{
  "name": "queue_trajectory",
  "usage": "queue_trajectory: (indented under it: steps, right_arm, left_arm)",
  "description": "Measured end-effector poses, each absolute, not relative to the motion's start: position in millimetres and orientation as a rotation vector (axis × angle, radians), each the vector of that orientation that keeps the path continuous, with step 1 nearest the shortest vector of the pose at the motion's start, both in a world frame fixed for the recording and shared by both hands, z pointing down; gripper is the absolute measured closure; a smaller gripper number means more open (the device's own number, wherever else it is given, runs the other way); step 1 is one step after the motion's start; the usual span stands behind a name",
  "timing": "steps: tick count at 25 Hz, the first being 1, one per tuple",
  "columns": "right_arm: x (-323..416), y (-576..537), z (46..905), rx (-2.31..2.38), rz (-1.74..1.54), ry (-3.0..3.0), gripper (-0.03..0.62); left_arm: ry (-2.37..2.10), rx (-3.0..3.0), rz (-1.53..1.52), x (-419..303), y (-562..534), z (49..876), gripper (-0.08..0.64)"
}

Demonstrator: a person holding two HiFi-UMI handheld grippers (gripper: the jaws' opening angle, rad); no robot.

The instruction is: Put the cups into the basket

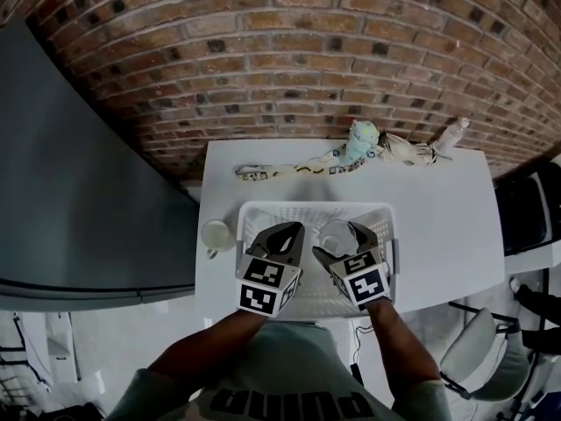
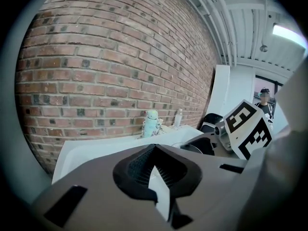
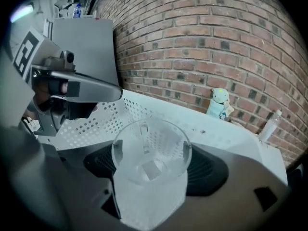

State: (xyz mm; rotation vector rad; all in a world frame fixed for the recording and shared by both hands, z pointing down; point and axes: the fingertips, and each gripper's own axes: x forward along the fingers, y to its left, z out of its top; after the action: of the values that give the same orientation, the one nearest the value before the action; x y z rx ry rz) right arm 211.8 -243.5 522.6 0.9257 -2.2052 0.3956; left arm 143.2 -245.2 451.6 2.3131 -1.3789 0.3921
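Right gripper (image 1: 340, 240) is clamped on a clear cup (image 3: 150, 150), one jaw on each side of the cup wall, cup upright with its mouth up. Left gripper (image 2: 154, 150) is narrow with its tips meeting and nothing between them. The two grippers sit side by side, close but apart.

White perforated basket (image 1: 254, 210) lies directly under both grippers, its wall showing just behind and left of the held cup. Cup looks inside the basket outline; can't tell if its base is on the basket floor or just above it.

A second cup, white (image 1: 216, 234), stands on the table (image 1: 438, 226) left of the left gripper, just outside the basket's left wall, untouched.

Progress: roughly halfway at best. No cup seen released in the basket, though the grippers hide part of its floor. Left to do: release the clear cup, then fetch the white cup, likely with the free left gripper since it's nearest
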Motion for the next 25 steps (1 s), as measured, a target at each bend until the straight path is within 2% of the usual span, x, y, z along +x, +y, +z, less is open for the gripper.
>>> queue_trajectory:
  steps: [25]
  right_arm:
    - [227.5, -262.1, 620.2, 0.812, 0.432, -1.974, 0.193]
  left_arm:
    - [-1.255, 2.164, 0.548, 148.7, -250.3, 520.9, 0.557]
